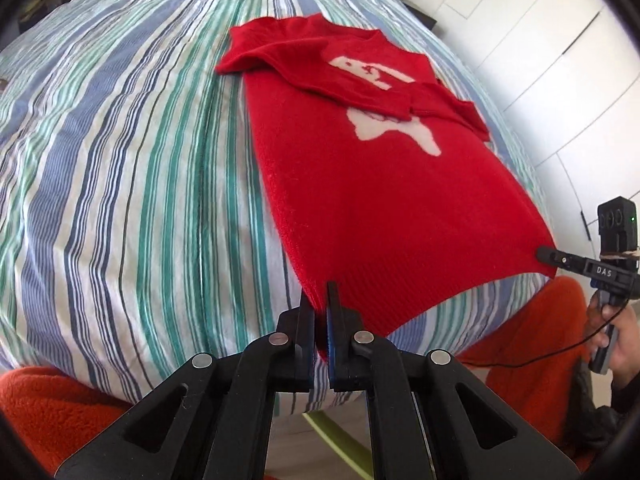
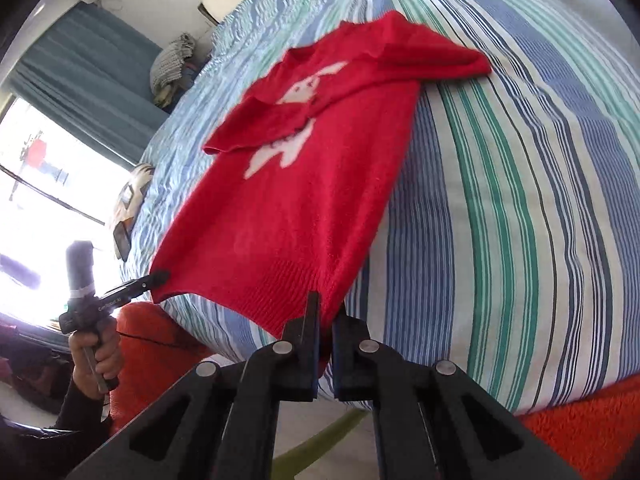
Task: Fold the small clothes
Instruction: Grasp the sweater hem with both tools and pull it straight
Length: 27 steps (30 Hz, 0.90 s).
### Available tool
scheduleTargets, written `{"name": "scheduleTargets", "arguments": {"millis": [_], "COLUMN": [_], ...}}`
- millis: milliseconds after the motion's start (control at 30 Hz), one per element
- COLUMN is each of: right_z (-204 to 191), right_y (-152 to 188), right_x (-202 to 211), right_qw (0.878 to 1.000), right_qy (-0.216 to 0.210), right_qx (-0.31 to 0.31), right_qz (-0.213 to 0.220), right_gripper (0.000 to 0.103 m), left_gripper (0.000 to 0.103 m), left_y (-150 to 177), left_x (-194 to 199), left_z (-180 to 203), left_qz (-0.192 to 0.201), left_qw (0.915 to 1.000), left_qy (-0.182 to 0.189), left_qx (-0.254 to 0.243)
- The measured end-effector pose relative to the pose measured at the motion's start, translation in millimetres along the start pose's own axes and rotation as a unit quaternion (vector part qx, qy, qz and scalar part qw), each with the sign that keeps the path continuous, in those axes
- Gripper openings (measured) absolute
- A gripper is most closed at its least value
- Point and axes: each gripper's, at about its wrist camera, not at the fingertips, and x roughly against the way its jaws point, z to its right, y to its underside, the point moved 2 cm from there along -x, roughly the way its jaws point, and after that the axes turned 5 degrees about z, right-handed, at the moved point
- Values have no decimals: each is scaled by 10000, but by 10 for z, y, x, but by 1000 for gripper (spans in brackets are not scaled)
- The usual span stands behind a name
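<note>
A small red sweater [image 1: 372, 200] with a white animal figure lies flat on the striped bedspread [image 1: 120, 168], both sleeves folded across its chest. My left gripper [image 1: 320, 300] is shut on the hem's near left corner. My right gripper [image 2: 325, 308] is shut on the hem's near right corner of the sweater [image 2: 288, 208]. Each gripper also shows in the other's view: the right gripper [image 1: 546, 256] pinches the far hem corner, and the left gripper [image 2: 158, 278] does the same, held by a hand [image 2: 96, 356].
The bedspread [image 2: 500, 200] covers the whole bed. An orange fleece garment [image 1: 52, 404] on the person sits below the bed's near edge. White cupboard doors [image 1: 540, 60] stand to the right. A window with blue curtain [image 2: 80, 72] and a small pile of cloth [image 2: 172, 60] lie beyond the bed.
</note>
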Motion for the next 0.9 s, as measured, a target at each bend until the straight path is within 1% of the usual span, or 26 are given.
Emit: {"name": "scheduleTargets", "arguments": {"millis": [67,133,167,267,400,500,667,900], "right_z": [136,252,291,348,344,414,414,322], "right_y": [75,132,156,176,193,217,264,273], "right_x": [-191,-374,-443,-492,-573,-588,-583,-571], "right_qw": [9992,9967,9956,9949,9947,9948,9953,9929], "right_qy": [334,727,853,840,978,958,932,1168], "right_qx": [-192,-245,-264,-487,-279,-332,-222,103], "right_qz": [-129,-262,-292,-254,-134,-28,114,197], "right_gripper": [4,4,4,4,3,1,1,1], "left_gripper": [3,3,2,2,3,3,3,6], "left_y": [45,90,115,130,164,173,162,167], "left_x": [-218,-422,-473,-466,-523,-591,-629,-689], "left_z": [-41,-120,-145,-144,-128,-97,-40,55], "left_qz": [-163,-347,-380,-308,-265,-240,-177,-87], "left_qw": [9996,9982,9977,9973,9963,9955,9948,9932], "left_qy": [-236,-425,-498,-609,-800,-907,-1000,-1160], "left_qx": [66,222,267,265,177,127,64,-19]}}
